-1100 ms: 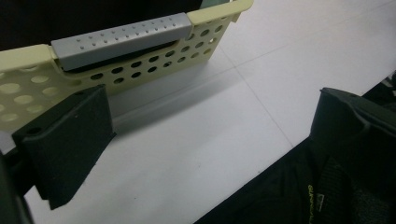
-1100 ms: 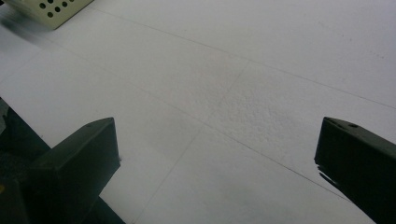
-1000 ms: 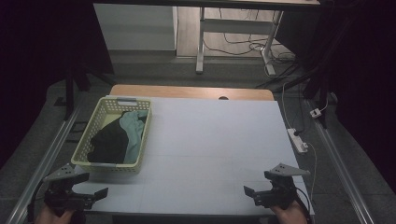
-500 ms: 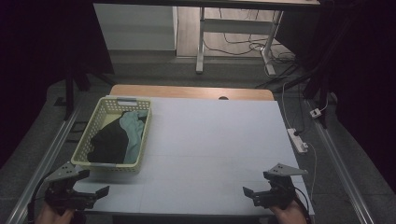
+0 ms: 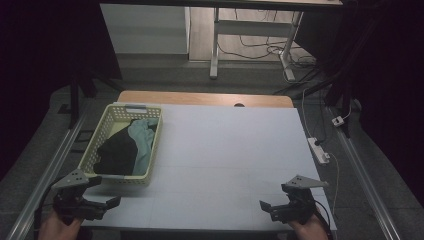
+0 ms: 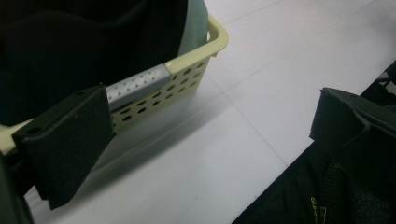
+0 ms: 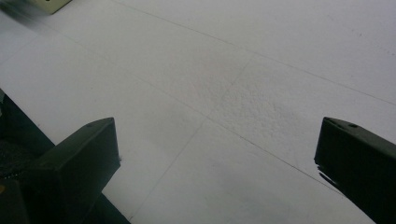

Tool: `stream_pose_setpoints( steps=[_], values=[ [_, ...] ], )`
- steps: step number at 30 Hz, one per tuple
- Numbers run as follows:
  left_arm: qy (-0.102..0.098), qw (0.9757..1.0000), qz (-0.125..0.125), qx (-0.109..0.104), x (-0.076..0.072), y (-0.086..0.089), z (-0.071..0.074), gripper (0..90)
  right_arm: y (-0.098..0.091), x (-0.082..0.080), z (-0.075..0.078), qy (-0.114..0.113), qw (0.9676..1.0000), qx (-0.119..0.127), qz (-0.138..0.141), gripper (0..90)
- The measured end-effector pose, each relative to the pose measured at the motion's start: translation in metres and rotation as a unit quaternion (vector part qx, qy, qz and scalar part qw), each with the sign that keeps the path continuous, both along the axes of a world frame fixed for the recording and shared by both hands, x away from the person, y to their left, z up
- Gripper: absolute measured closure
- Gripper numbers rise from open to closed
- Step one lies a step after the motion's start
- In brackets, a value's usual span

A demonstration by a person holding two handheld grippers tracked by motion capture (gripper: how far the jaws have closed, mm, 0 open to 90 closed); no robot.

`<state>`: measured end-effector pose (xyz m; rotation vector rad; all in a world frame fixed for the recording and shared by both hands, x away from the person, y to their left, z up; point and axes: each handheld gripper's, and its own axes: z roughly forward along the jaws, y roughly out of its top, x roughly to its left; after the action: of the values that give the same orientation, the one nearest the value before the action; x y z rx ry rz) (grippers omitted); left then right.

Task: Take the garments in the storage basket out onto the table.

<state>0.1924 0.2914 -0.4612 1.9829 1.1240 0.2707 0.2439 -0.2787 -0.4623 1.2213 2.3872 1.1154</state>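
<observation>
Left hand-held gripper (image 6: 205, 135) jaws wide, beside yellow basket (image 6: 187, 77) (grey handle visible close-up); right hand-held gripper (image 7: 219, 168) wide over table (image 7: 243, 70)

basket (image 5: 150, 145) on table (image 5: 230, 150) left side, clothes (image 5: 125, 147) inside

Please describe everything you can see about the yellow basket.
The basket is a pale yellow rectangular tray, apparently plastic, with perforated walls and a grey strip on its near rim. It stands upright on the left side of the white table, its long side running away from the person. Inside lie a black cloth and a teal cloth, bunched together. The left tool, open, is near its front corner, not touching.
</observation>
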Motion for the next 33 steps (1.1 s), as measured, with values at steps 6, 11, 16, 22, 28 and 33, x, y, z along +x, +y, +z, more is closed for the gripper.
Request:
stream_pose_setpoints(
  steps=[6,11,16,22,28,33],
  values=[
    [-0.009,0.9999,-0.005,0.003,0.009,-0.003,0.004,0.0,0.001,0.000,0.000,0.002,1.0000,-0.003,0.001,0.0],
    [-0.013,0.9999,-0.004,0.009,0.018,-0.007,0.004,0.0,0.001,0.001,0.000,0.003,1.0000,-0.005,0.001,0.0],
    [-0.011,0.9998,0.004,0.014,0.028,-0.010,0.005,0.0,0.002,0.001,-0.001,0.003,1.0000,-0.008,0.003,0.0],
    [-0.008,0.9997,0.009,0.023,0.042,-0.014,0.005,0.0,0.002,0.001,-0.001,0.004,0.9999,-0.011,0.003,0.0],
    [-0.001,0.9993,0.015,0.034,0.056,-0.017,0.003,0.0,0.003,0.001,-0.001,0.005,0.9999,-0.014,0.005,0.0],
    [0.000,0.9985,0.026,0.047,0.068,-0.019,0.006,0.0,0.003,0.001,-0.001,0.006,0.9998,-0.016,0.005,0.0]
  ],
)
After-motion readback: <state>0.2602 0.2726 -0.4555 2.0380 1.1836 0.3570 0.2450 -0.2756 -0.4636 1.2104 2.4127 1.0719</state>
